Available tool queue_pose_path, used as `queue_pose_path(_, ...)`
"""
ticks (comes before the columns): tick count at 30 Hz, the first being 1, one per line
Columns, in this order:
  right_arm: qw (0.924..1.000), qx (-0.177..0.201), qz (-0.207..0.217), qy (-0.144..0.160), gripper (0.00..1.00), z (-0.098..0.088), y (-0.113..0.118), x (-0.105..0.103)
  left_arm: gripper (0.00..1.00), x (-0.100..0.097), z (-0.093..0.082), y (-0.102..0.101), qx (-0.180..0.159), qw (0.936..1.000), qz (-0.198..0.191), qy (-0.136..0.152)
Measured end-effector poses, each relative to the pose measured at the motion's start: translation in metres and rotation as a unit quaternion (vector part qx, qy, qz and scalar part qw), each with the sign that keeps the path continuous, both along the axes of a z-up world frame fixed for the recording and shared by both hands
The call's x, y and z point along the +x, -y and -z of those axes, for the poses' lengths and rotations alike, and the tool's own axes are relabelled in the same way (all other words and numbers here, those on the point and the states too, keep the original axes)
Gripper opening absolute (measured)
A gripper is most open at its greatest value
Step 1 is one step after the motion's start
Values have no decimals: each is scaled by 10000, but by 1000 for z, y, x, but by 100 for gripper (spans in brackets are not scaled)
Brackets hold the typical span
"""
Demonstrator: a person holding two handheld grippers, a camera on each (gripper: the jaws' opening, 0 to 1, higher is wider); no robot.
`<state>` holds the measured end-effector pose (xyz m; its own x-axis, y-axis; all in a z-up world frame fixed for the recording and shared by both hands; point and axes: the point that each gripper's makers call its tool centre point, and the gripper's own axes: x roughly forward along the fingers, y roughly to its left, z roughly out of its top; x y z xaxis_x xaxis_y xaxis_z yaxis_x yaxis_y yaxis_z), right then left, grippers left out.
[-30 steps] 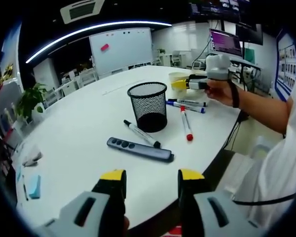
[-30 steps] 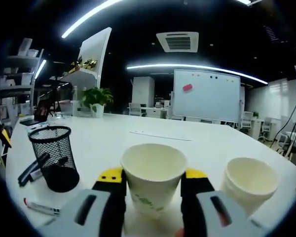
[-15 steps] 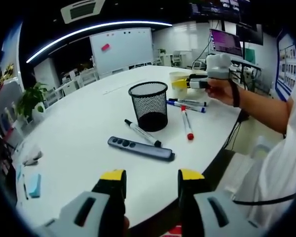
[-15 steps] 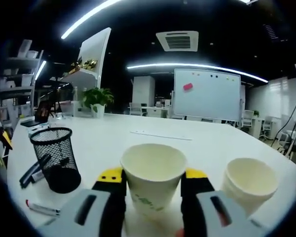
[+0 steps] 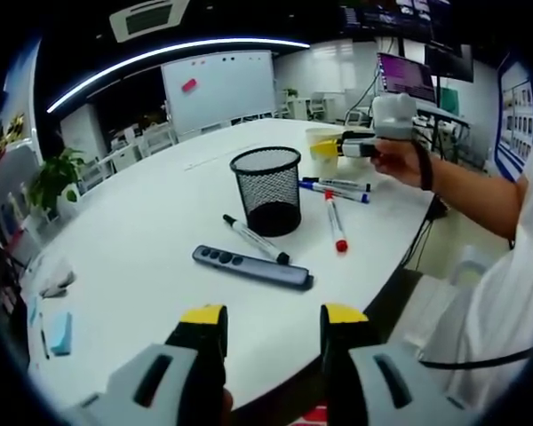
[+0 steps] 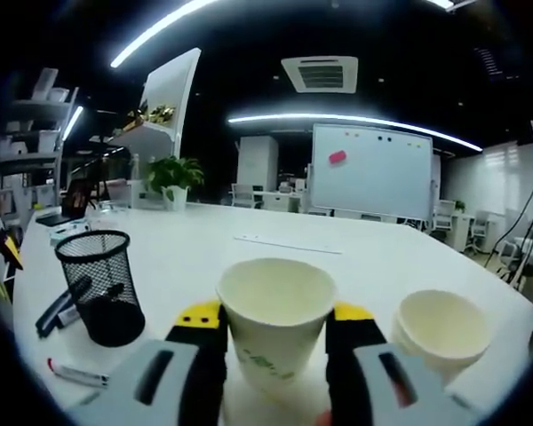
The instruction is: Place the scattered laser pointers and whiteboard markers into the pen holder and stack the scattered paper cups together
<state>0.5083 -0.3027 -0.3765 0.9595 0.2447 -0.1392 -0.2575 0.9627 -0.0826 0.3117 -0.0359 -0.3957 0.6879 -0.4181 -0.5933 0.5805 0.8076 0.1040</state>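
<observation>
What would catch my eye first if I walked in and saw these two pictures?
Probably the paper cup clamped between the yellow-tipped jaws of the right gripper, with a second paper cup standing on the white table just to its right. In the left gripper view, a black mesh pen holder stands mid-table with a grey laser pointer and whiteboard markers scattered around it, while the left gripper is open and holds nothing.

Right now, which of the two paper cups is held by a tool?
The nearer paper cup, clamped between the right tool and its yellow-tipped jaws. The other cup stands free on the table to its right.
</observation>
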Motion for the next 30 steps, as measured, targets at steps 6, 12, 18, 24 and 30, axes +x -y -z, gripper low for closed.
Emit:
queue_pose_path(6,10000,-39,12,26,41,-4,2,0,42,0,0,1,-3,10000,7,-3)
queue_pose_path(12,10000,-3,9,22,41,-5,2,0,42,0,1,0,-3,10000,7,-2)
queue_pose_path(18,10000,15,8,67,41,-10,2,0,42,0,0,1,2,10000,3,5)
queue_pose_path(24,9999,-10,-14,157,41,-19,1,-1,42,1,0,1,3,10000,3,0)
queue_pose_path(30,9998,-46,-40,197,41,-24,1,-2,42,1,0,2,8,10000,22,4)
